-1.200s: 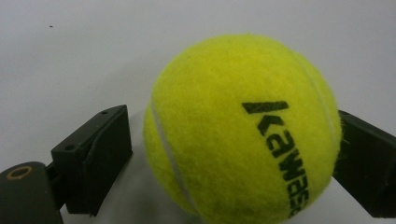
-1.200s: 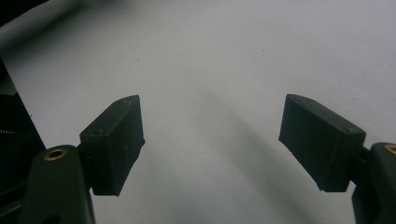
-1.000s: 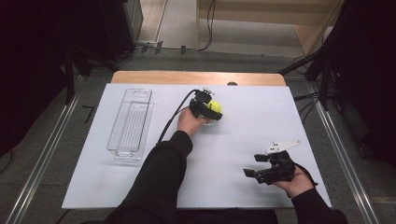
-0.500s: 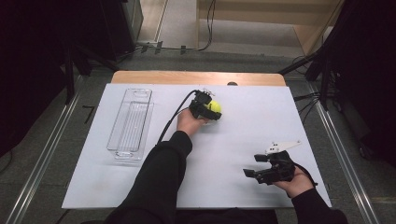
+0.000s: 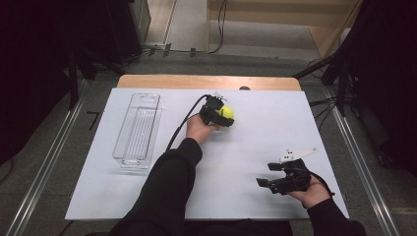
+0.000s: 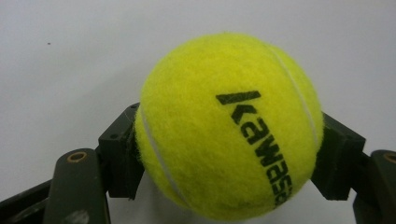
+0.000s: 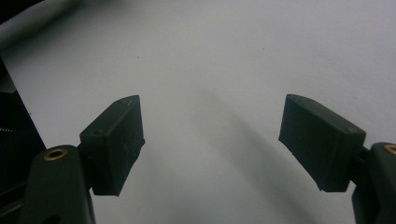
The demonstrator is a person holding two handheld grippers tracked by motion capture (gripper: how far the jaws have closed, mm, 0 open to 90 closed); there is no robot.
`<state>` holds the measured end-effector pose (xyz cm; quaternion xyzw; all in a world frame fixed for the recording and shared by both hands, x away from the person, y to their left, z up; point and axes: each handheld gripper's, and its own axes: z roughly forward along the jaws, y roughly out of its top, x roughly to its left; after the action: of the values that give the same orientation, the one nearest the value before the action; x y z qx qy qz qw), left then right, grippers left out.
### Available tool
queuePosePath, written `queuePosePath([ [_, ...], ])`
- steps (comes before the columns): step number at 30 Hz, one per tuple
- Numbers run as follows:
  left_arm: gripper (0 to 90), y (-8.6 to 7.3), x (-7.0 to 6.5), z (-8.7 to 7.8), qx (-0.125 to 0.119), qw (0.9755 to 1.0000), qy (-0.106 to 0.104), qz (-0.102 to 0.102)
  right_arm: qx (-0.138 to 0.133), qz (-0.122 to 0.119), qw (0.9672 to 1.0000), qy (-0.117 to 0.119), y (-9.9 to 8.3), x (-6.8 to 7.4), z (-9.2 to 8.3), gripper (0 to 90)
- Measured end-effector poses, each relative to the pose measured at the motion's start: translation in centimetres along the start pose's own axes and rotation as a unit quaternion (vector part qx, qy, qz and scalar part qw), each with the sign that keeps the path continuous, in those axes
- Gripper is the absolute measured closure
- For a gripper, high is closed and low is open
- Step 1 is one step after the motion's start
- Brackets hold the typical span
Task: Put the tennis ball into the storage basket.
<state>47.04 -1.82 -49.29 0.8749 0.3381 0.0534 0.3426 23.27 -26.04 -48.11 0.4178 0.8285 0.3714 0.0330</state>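
Left gripper (image 6: 229,154) is clamping the tennis ball (image 6: 229,126): ball sitting between its 2 pads, touching both, on the white sheet (image 5: 255,142). Printed lettering is running away from the gripper, tilted. Round, no long axis.

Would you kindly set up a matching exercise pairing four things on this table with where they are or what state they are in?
Things:
1. tennis ball
2. clear tray
3. right gripper
4. left gripper

States or places:
A. jaws apart, nothing between them
B. lying on the white sheet's left side
C. yellow, clamped on both sides
D. jaws closed on something round

Pairs: 1-C, 2-B, 3-A, 4-D
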Motion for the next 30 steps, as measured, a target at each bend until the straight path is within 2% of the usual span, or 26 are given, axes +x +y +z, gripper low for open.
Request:
queuePosePath([
  [13,26.7,0.1,-0.4,-2.2,-0.001,0.9998,-0.018,0.004,0.001,-0.002,1.0000,0.000,0.0,0.0,0.1,19.9],
  [14,26.7,0.1,-0.4,-2.4,-0.001,0.9998,-0.021,0.003,0.002,-0.002,1.0000,0.000,0.0,0.0,0.1,19.9],
  [16,26.7,0.2,-0.4,-2.9,-0.001,0.9991,-0.039,-0.020,0.003,-0.002,1.0000,0.000,0.0,0.0,0.1,19.9],
  [19,26.7,0.3,-0.7,-3.5,-0.004,0.9992,-0.039,-0.009,0.004,-0.002,1.0000,0.000,0.0,0.1,0.1,19.9],
  [25,26.7,0.0,-0.7,-4.4,-0.007,0.9990,-0.041,-0.012,0.003,-0.003,1.0000,0.000,0.0,0.0,0.1,19.9],
  [27,26.7,-0.1,-0.6,-5.2,-0.012,0.9995,-0.028,0.000,0.002,-0.003,1.0000,0.000,0.0,0.0,0.1,19.9],
  [29,26.7,-0.2,-0.6,-5.4,-0.010,0.9994,-0.033,-0.004,0.002,-0.002,1.0000,0.000,0.0,0.0,0.1,19.9],
  [30,26.7,-0.5,-0.5,-5.7,-0.005,0.9994,-0.034,0.000,0.003,-0.003,1.0000,0.000,0.0,0.0,0.1,19.9],
])
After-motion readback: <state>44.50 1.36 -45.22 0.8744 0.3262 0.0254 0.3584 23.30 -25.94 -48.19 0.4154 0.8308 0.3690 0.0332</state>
